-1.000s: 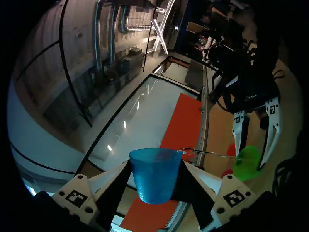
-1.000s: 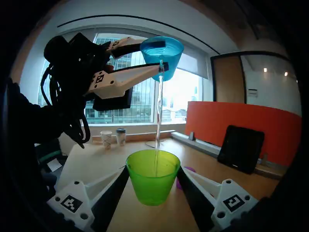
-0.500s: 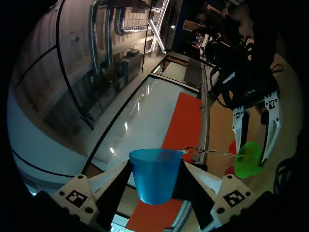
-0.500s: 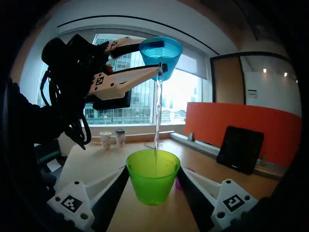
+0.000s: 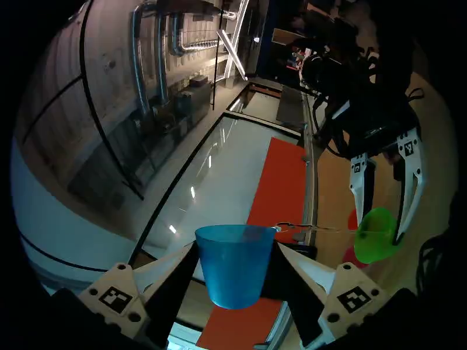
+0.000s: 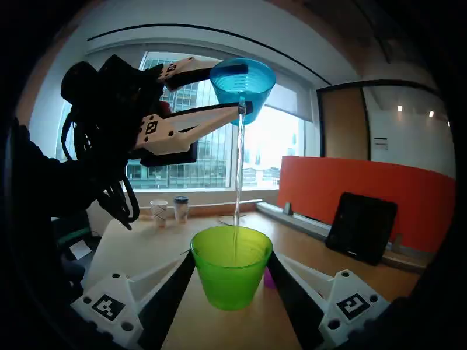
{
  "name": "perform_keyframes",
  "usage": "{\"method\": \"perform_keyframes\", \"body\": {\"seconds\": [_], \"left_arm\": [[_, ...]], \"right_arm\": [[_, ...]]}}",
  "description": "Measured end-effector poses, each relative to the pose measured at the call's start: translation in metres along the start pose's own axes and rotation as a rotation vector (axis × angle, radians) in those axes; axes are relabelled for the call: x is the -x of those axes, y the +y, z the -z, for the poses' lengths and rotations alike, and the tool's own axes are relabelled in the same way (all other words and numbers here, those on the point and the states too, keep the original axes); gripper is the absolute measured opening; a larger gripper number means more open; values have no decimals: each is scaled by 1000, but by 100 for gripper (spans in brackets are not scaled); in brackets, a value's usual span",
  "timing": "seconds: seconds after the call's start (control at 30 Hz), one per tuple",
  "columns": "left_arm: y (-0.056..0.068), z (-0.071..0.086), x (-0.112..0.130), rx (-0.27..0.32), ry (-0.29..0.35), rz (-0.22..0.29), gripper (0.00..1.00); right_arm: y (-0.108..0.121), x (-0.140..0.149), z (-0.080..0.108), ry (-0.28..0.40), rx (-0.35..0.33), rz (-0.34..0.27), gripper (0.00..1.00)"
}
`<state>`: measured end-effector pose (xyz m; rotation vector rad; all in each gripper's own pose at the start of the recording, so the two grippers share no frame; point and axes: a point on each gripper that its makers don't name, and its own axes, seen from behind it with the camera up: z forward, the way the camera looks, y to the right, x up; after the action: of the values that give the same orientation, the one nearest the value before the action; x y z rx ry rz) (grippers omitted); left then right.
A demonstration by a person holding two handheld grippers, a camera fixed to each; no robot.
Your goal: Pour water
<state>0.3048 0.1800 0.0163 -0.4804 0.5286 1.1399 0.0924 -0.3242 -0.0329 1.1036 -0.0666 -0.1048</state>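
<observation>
Two cups are in play: the left tool pinches a blue cup, tipped over high above, and the right tool pinches a green cup upright, held over the table and well short of its far edge by the window. A thin stream of water falls from the blue cup's lip into the green cup's mouth, landing about centre. Pouring well here likely means holding the green cup level and directly under the lip. The tilt should ease gradually so the stream neither wanders nor splashes, and the blue cup should level off before the green one nears its rim.
</observation>
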Motion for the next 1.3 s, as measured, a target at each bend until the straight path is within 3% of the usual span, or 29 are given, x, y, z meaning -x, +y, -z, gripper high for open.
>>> {"method": "perform_keyframes", "body": {"seconds": [1.3], "left_arm": [[3,1,-10,5,16,-142,85]], "right_arm": [[4,-1,2,12,9,-6,90]]}}
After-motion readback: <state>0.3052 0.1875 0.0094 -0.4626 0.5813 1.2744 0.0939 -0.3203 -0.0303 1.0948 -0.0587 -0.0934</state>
